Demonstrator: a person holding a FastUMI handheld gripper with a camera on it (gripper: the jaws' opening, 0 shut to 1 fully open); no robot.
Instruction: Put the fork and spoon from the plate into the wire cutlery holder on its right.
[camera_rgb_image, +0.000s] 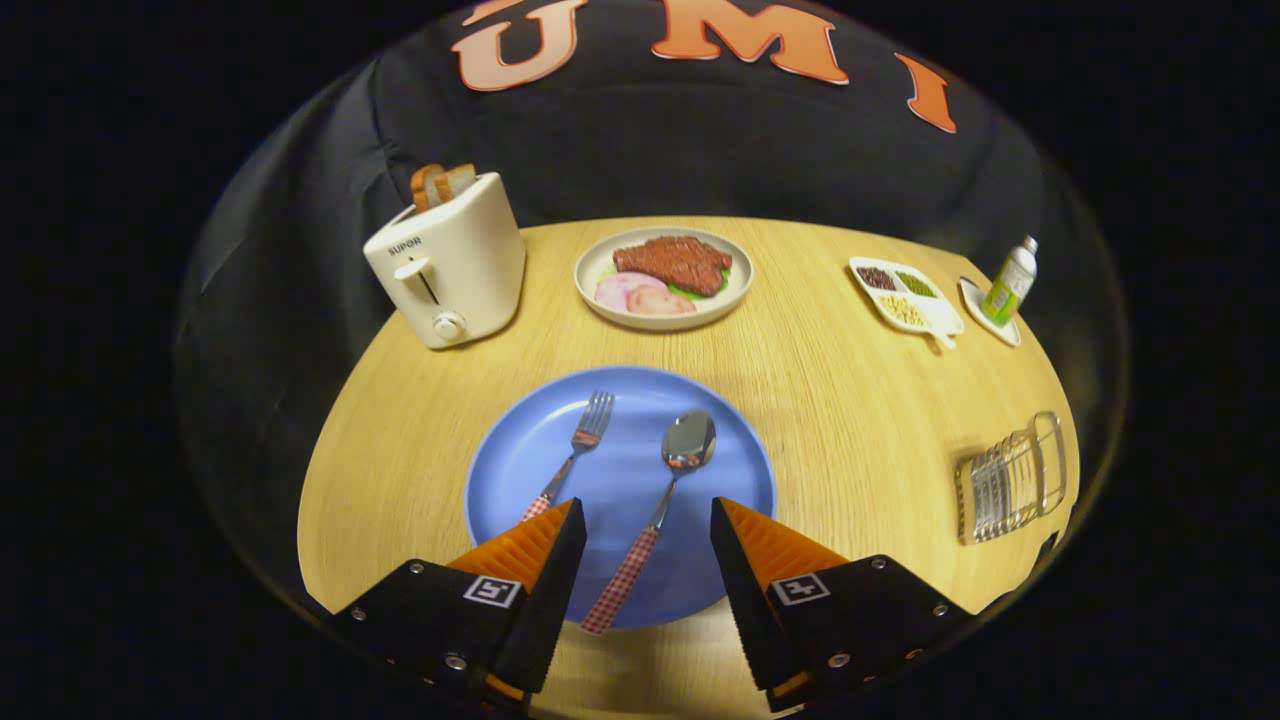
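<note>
A blue plate (520, 470) lies on the wooden table just ahead of my fingers. On it rest a fork (578, 448) and a spoon (672, 478), both with red-checked handles pointing toward me. The spoon's handle runs down between my two fingers; the fork's handle end slips behind my left finger (535, 555). My gripper (648, 520) is open, hovering over the plate's near edge with nothing held. The wire cutlery holder (1010, 478) stands well off to the right of the plate near the table's edge.
A white toaster (450, 260) with bread slices stands beyond the plate on the left. A plate of food (662, 277) sits at the back centre. A divided dish of beans (905, 293) and a small green bottle (1010, 280) on a saucer are at the back right.
</note>
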